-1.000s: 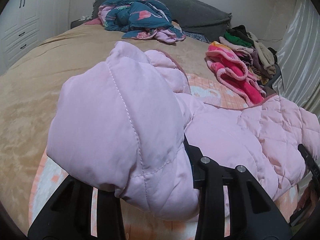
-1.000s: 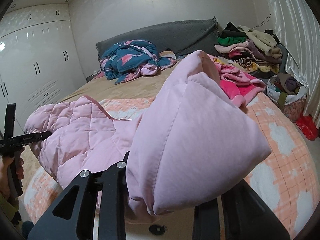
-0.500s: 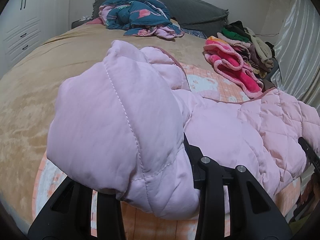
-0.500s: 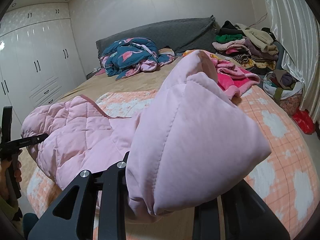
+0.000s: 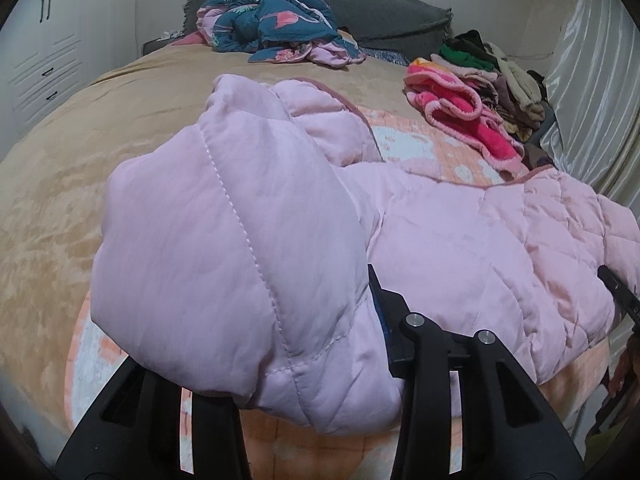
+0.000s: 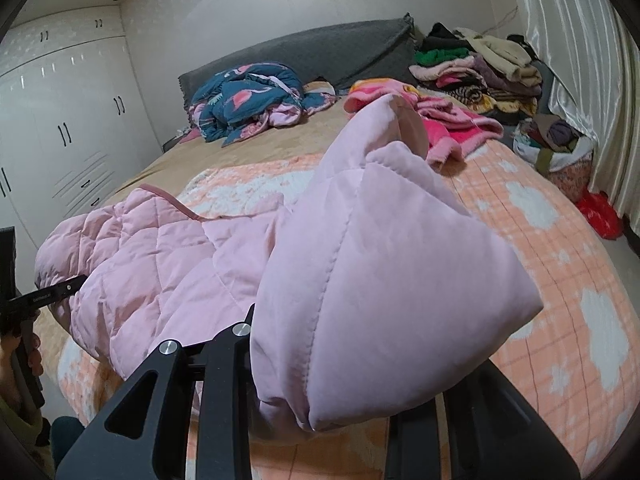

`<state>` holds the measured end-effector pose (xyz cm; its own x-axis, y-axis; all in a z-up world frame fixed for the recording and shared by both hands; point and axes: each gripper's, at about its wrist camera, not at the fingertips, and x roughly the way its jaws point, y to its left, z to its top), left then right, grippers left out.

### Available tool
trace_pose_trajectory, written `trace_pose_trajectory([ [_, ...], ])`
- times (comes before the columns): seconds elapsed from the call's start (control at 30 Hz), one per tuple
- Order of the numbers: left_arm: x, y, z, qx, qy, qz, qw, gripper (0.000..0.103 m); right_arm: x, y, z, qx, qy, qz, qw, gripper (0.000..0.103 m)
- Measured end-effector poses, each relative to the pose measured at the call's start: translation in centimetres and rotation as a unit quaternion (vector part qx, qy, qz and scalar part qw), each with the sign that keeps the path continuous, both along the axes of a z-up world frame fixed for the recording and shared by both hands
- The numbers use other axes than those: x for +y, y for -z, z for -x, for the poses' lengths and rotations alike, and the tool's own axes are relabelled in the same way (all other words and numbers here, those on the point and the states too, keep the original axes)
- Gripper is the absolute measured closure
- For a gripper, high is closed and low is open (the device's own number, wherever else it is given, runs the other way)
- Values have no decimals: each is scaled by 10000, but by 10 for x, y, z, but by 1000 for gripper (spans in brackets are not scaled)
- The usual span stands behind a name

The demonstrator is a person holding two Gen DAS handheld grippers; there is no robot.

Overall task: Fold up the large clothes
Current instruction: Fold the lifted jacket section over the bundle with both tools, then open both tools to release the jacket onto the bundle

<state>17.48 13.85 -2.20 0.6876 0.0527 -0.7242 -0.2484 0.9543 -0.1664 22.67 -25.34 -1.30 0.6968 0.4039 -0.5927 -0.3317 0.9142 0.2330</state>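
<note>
1. Both grippers hold the pink jacket (image 5: 248, 240) by its padded bottom corners, and its body sags onto the bed (image 5: 52, 184) between them.
2. The left gripper (image 5: 308, 380) has jacket bunched between its jaws. They are opening a touch, though the pads look to be pressing on the cloth.
3. The right gripper (image 6: 320, 396) is clamped on its own fold of jacket, jaws narrow.
4. Risk one, as I judge it: if the left jaws ease much more, that puffy corner slides out and the fold collapses.
5. Risk two: slick padding springs back, so an uneven set-down leaves a crooked crease.
6. Risk three: carried too far, it lands on the pink fleece (image 6: 444, 128) nearby.
</note>
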Motion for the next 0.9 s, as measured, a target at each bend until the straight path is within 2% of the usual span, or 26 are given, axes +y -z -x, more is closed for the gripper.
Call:
trace_pose_trajectory([
  [0.3,-5,17,19,90,-21,-76,9999,68,-11,28,14,425,277,-189,9985,72],
  [0.6,-4,31,23,266,-128,-40,9996,63,-27,59,-4,1065,602,-490,9913,64],
  [0.77,-4,37,23,319,-215,47,9992,57,-36,82,-14,1520,777,-740,9825,52],
  [0.87,0,40,27,334,-256,136,9990,51,-40,85,-13,1598,788,-826,9805,44],
  [0.9,2,42,29,339,-279,188,9989,48,-42,85,-13,1630,805,-823,9799,37],
])
